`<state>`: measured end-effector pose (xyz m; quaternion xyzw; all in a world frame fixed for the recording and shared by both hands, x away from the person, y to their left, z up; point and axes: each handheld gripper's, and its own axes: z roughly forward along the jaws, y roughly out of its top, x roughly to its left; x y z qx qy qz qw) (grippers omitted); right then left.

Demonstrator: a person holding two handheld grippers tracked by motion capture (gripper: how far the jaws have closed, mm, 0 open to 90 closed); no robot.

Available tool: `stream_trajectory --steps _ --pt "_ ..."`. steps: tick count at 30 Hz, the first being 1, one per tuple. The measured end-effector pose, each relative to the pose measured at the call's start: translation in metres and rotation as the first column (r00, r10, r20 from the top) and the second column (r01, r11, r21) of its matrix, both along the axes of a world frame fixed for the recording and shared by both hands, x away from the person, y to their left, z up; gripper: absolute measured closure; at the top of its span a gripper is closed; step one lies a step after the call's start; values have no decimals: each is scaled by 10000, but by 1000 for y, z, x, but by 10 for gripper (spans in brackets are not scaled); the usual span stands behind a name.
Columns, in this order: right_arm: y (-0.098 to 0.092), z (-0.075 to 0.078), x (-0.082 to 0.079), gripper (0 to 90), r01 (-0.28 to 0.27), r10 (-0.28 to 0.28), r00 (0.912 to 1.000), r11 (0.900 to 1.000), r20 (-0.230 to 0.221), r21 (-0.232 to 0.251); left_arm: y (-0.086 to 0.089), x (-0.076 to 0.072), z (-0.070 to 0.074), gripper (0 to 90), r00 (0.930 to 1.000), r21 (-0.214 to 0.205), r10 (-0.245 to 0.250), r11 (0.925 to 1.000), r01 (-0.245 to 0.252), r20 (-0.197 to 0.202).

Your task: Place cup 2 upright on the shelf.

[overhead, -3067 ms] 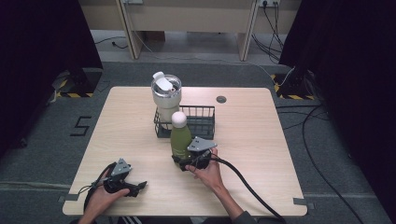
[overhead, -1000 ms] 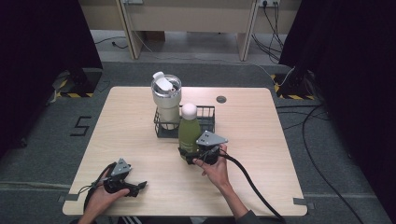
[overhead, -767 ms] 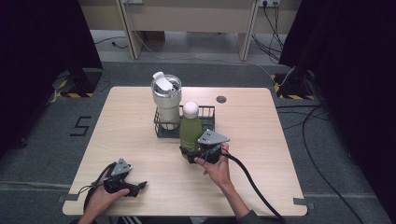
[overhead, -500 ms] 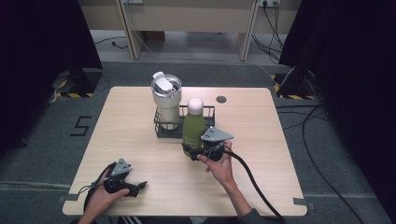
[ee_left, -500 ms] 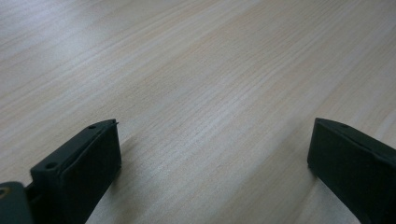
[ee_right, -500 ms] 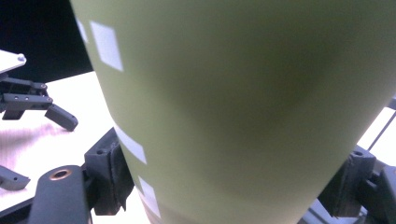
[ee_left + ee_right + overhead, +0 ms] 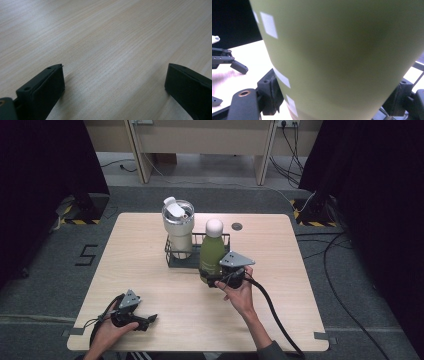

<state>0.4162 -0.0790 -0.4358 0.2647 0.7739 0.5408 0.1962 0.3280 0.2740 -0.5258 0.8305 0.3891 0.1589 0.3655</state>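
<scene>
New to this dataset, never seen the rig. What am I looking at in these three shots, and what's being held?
No robot here: a person holds a two-jaw gripper in each hand at a wooden table. The high view looks down from above; the other two come from cameras riding on each gripper, looking along its jaws. The right gripper is shut on a green bottle with a white cap, carried upright at the front of a black wire basket that holds a white tumbler. In the right gripper view the bottle sits between the jaws. The left gripper rests open near the table's front edge.
</scene>
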Motion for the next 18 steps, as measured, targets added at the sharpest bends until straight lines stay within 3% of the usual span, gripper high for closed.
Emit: stream_trajectory --steps 18 --pt "-3 18 7 208 166 -166 9998 9998 71 -96 0 0 0 16 10000 -10 31 10000 -31 4"
